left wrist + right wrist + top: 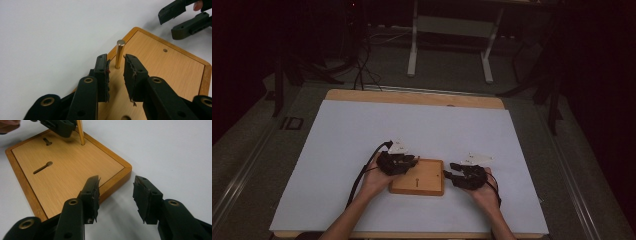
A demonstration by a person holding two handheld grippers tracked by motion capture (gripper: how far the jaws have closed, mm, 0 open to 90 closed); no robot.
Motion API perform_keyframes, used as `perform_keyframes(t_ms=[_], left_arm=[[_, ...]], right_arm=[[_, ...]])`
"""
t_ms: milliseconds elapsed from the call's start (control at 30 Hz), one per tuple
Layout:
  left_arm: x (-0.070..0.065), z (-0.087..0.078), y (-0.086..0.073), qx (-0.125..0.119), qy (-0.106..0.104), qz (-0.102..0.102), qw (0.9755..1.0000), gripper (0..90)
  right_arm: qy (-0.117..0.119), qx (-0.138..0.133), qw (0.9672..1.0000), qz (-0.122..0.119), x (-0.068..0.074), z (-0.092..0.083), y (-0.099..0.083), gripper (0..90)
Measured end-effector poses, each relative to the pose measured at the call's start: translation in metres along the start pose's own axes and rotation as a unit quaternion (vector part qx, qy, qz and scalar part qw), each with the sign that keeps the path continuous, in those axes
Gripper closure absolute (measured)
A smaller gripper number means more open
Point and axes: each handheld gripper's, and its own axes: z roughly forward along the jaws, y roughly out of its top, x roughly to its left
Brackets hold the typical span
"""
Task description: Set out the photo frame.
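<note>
Brass peg [119,53] upright in wooden board [160,67], just beyond left gripper [116,65] tips, jaws spread, pinching nothing; right gripper [116,186] spread beside board corner.

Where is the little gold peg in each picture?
High view: too small and dark to pick out; it would sit on the wooden board by the left tool.
Left gripper view: the gold peg stands upright at the middle, in a hole near the board's edge, just beyond the tool tips.
Right gripper view: top, left of middle, leaning a little, its top cut off.
Shared landmark: the wooden board.
</note>
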Motion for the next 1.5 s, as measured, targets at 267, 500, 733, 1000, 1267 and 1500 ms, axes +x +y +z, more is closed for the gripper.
perform_keyframes(t_ms=[267,500,733,1000,1267,1500], left_arm=[[-0.001,0.011,0.005,0.004,-0.012,-0.002,0.9999,79.7],[0.003,0.012,0.006,0.003,-0.022,-0.009,0.9997,83.4],[0.007,0.013,0.005,-0.001,-0.030,-0.013,0.9995,81.3],[0.010,0.014,0.003,-0.005,-0.046,-0.025,0.9986,83.2],[0.015,0.015,0.003,-0.004,-0.062,-0.039,0.9973,83.4],[0.020,0.015,0.005,0.005,-0.080,-0.049,0.9956,83.3]], right_arm=[[0.004,0.000,1.0000,-0.002,0.000,0.000,-0.002,55.0],[0.011,0.002,0.9999,-0.010,0.005,0.002,-0.001,54.8],[0.018,0.004,0.9996,-0.020,0.010,0.003,0.000,53.5],[0.023,0.005,0.9994,-0.026,0.012,0.003,0.000,53.0],[0.029,0.002,0.9990,-0.033,0.015,0.001,0.001,52.7],[0.037,0.003,0.9987,-0.036,0.017,0.000,0.001,52.3]])
